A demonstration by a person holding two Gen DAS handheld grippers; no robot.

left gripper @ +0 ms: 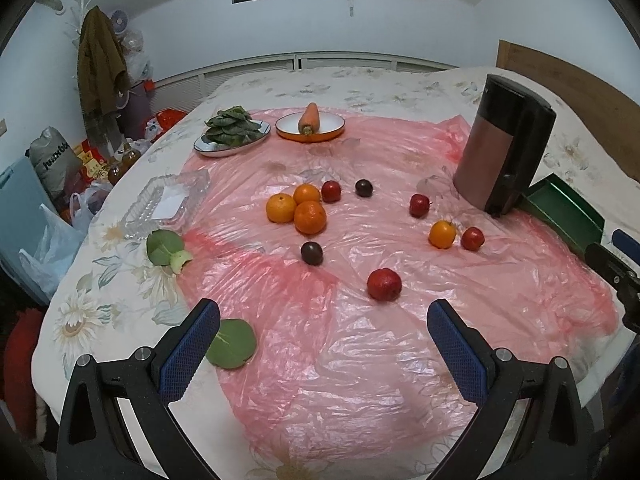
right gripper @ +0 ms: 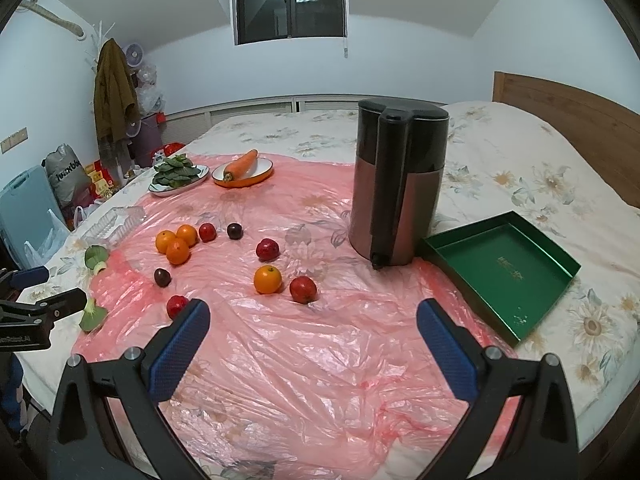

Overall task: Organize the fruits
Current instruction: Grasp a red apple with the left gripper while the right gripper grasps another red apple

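Jaws of left gripper [left gripper: 323, 320] and right gripper [right gripper: 313, 318] both released, one red fruit [right gripper: 176, 306] half-hidden behind a right finger.

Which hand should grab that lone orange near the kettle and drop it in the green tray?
Probably right. The right gripper is open, the lone orange lies just ahead of it, and the green tray is on its side.

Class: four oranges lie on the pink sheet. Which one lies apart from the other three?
The orange beside a small red fruit, nearer the kettle; the others touch in a cluster.
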